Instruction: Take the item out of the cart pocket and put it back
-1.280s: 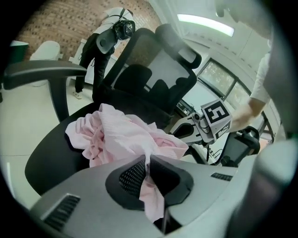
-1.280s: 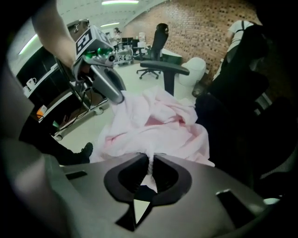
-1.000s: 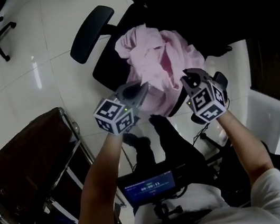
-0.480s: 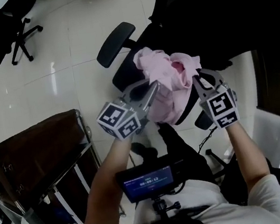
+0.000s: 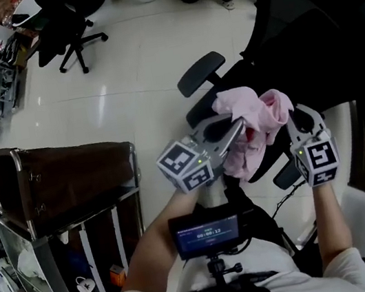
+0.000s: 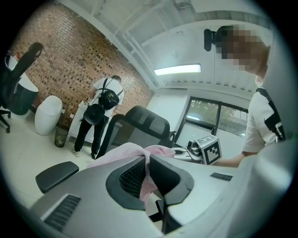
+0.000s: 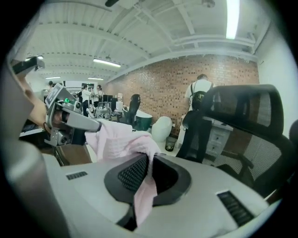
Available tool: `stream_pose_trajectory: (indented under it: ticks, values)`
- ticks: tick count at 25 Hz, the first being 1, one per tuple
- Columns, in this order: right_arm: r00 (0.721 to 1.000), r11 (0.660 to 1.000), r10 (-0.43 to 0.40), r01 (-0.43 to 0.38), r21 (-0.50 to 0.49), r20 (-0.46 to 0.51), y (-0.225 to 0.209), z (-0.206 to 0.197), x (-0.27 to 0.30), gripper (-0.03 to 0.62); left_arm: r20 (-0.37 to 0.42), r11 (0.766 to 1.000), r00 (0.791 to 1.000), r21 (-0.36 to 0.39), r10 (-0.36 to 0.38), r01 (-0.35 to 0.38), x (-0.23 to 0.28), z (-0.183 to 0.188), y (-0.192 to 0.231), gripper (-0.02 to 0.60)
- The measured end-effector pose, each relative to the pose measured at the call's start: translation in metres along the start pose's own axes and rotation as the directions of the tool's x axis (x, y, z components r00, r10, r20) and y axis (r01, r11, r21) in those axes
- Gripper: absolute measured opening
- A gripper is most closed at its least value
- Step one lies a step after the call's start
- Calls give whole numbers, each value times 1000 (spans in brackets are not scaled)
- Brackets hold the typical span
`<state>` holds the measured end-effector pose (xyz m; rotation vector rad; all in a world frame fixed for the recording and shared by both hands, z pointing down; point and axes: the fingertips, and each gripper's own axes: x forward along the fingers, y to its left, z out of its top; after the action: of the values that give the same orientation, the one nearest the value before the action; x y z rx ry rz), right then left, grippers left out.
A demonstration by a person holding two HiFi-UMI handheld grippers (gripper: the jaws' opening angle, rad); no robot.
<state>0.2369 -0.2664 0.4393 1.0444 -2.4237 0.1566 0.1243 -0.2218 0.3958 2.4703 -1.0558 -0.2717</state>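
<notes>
my left gripper (image 5: pixel 239 128) and right gripper (image 5: pixel 290 116) were each clamped on a fold of the pink cloth (image 5: pixel 252 105). it hung bunched between them above a black office chair (image 5: pixel 199 74), well apart from the cart (image 5: pixel 63 180) at my left.

Cool ceiling strip lights (image 6: pixel 177 69) light the room evenly. The glossy white floor (image 5: pixel 120 69) throws back soft patches of glare in the head view, while the black office chair (image 5: pixel 330 32) sinks into near-featureless dark and the pink cloth (image 5: pixel 247 113) stays pale and clear. All three views bend strongly toward their rims, and both gripper views end in a round black vignette, where the left gripper (image 6: pixel 148 160) and right gripper (image 7: pixel 148 160) fill the foreground soft and out of focus, with a window (image 6: pixel 219 116) glowing bright behind.
</notes>
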Motion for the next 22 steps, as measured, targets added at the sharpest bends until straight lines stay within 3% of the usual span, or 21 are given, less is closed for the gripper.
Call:
stream_pose_trajectory:
  ticks: [11, 22]
  values:
    - [990, 997, 39, -30, -68, 132, 52, 72, -19, 21, 123, 997, 992, 67, 22, -30, -56, 54, -32, 12]
    - [978, 991, 82, -58, -124, 193, 93, 124, -30, 21, 232, 994, 971, 80, 52, -72, -102, 97, -39, 11]
